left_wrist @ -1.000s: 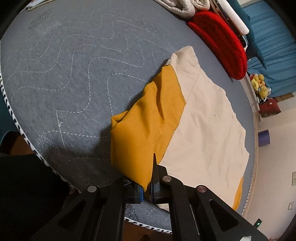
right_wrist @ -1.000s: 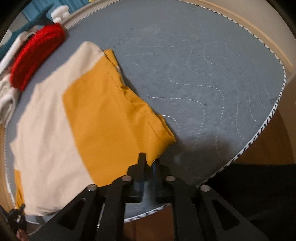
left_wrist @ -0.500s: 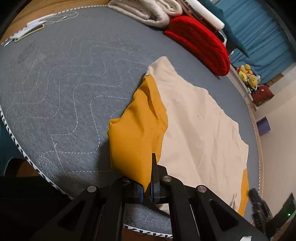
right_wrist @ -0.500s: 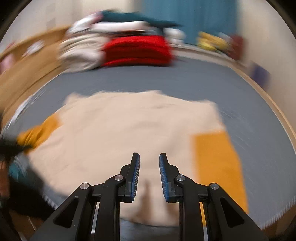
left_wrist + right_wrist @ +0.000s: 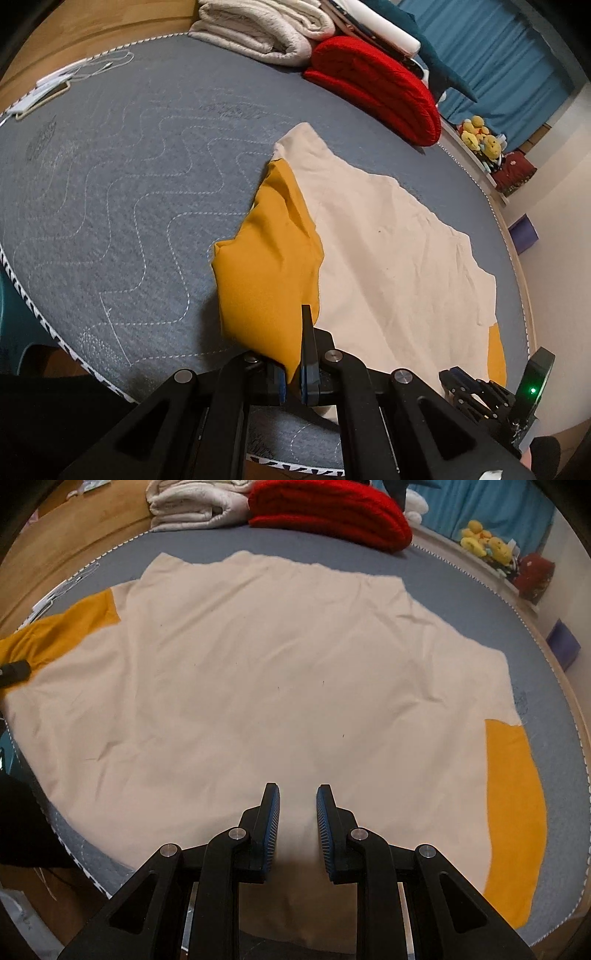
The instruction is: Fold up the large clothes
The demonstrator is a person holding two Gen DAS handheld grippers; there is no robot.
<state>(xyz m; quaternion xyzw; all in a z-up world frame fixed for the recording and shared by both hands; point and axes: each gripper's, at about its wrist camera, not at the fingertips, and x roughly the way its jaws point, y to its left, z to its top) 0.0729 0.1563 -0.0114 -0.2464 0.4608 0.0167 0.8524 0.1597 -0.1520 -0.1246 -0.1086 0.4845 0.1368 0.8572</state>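
Lying under hand-held gripper [image 5: 297,805]: garment [image 5: 258,686]

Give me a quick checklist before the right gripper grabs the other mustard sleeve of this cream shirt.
1. Left gripper clamped on mustard-yellow sleeve: ok.
2. Right gripper jaws apart, nothing between them: ok.
3. Second mustard-yellow sleeve flat, in view, right of the right gripper: ok.
4. Cream cotton shirt body spread out: ok, light wrinkles.
5. Folded red knit blanket clear of shirt: ok.
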